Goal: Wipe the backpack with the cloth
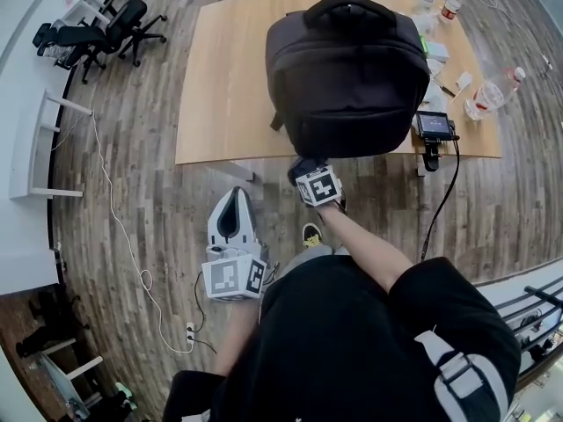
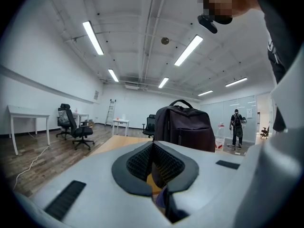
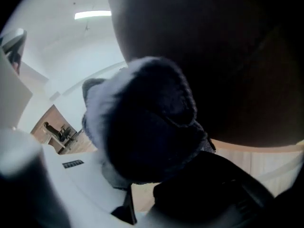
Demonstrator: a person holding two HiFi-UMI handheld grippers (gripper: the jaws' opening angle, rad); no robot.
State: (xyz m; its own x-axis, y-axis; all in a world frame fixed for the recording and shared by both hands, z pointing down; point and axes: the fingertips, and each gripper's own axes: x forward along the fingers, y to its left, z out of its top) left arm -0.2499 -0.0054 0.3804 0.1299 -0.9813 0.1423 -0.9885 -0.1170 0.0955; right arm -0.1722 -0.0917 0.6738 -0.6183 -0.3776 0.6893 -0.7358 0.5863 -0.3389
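My left gripper hangs closed with nothing between its jaws, short of the light wooden table. To its right, my right gripper is clamped on the dark fluffy cloth, at the lower edge of the black fabric backpack standing just ahead. Farther right stands a clear red-capped bottle; I cannot tell its contents

We see a black backpack on a pale wood-grain desk, above a floor of grey-brown planks. The left gripper is white with dark grey ribbed pads. Both it and the right gripper bear cubes patterned in black-and-white squares. The cloth is dark navy. The office chairs are black.
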